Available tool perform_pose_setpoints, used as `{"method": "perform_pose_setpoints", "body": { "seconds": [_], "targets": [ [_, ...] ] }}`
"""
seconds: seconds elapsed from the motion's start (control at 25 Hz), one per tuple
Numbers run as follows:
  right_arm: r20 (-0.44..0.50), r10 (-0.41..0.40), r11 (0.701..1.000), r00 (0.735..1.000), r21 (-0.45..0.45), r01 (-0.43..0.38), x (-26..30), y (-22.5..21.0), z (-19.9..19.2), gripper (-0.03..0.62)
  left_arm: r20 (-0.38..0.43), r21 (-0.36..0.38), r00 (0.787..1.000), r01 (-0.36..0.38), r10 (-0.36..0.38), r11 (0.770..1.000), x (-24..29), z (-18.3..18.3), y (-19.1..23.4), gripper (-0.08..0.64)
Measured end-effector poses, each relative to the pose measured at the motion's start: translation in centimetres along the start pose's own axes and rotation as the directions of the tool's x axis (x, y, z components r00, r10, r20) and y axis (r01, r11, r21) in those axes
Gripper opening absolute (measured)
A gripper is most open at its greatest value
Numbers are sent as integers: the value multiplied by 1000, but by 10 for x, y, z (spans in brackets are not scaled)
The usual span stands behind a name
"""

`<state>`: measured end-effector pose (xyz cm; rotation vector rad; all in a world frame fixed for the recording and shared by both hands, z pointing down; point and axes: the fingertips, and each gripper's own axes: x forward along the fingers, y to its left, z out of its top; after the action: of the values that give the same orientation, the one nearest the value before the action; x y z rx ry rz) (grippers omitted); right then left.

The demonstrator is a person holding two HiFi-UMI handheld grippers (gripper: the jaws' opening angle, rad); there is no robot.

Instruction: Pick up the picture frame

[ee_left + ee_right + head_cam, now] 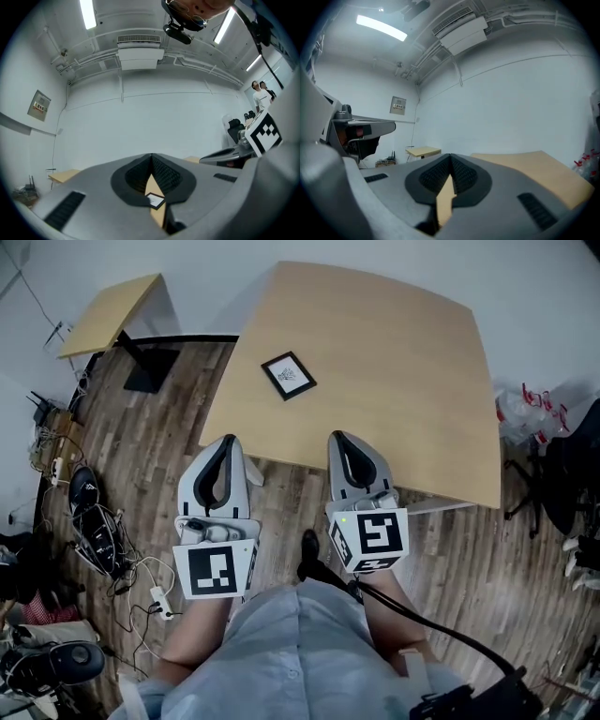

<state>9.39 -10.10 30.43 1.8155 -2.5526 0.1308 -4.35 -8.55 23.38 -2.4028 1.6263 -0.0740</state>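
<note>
Nearest, the left tool [228, 439] and the right tool [339, 435] are held level and side by side, their tips at the near edge of the wooden surface [394, 381]. Each has its jaws closed tip to tip and grips nothing. Only the surface shows through the slot behind the pads.

Further in, the small black picture frame [288, 375] lies flat on the surface's left half, turned askew to its edges. It is well clear of both tools and nothing is touching it. Through the left tool's slot it shows straight ahead [154, 200].

Past the surface's left corner stands a smaller side table [108, 310].

This looks like the approach stage, with the pick not yet begun. The next move calls for one tool, probably the left, to spread its jaws, reach the frame and close on one edge.
</note>
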Motion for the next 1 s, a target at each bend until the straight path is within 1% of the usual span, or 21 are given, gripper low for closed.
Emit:
{"method": "perform_pose_setpoints", "body": {
  "seconds": [0.04,0.2,0.44,0.56,0.8,1.0],
  "targets": [
    [1,11,1000,1000,-2,-11,10,-6,2,2,1,7,1000,-7,7,1000,10,0,1,2],
    [12,40,999,999,-19,-40,45,-29,12,2,-8,-61,998,-62,61,996,41,3,4,2],
    [17,73,996,997,-49,-72,86,-49,25,2,14,-64,993,-114,115,991,75,8,19,2],
    [11,83,995,996,-56,-82,107,-56,24,2,3,-79,990,-137,138,987,90,1,26,2],
    [-18,78,996,997,-51,-78,142,-68,12,2,-30,-87,989,-145,143,986,121,-19,40,2],
    [-79,93,995,993,-37,-96,179,-73,-4,2,-82,-107,988,-137,129,985,154,-41,57,2]
  ]
}}
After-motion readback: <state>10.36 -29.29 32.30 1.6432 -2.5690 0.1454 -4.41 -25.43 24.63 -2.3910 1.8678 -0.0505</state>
